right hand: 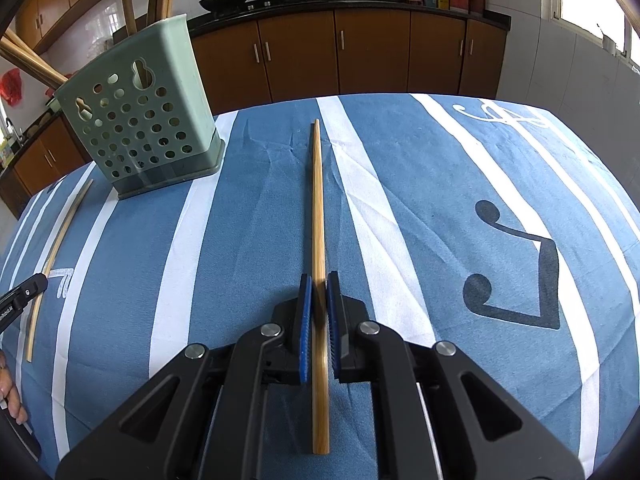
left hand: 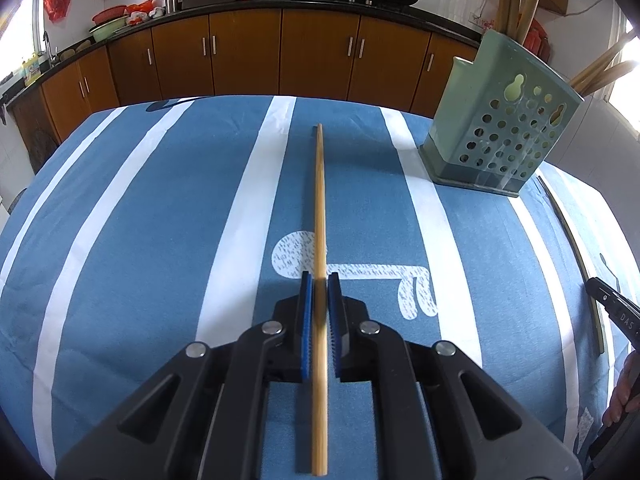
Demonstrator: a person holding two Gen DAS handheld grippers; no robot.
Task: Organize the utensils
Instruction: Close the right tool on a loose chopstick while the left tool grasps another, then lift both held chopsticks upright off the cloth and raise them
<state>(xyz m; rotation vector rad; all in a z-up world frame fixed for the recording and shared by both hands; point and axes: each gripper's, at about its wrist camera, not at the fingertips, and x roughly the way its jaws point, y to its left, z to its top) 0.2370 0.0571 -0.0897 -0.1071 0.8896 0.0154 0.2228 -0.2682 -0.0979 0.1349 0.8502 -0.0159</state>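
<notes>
My left gripper straddles a bamboo chopstick that lies lengthwise on the blue striped tablecloth; its blue pads stand a little off the stick on both sides. My right gripper straddles a second bamboo chopstick in the same way, also with small gaps. A green perforated utensil holder stands at the back right in the left wrist view and at the back left in the right wrist view, with several chopsticks and wooden handles in it.
The right gripper's tip and its chopstick show at the right edge of the left view; the left gripper's tip and its chopstick show at the left edge of the right view. Brown cabinets and woks stand behind the table.
</notes>
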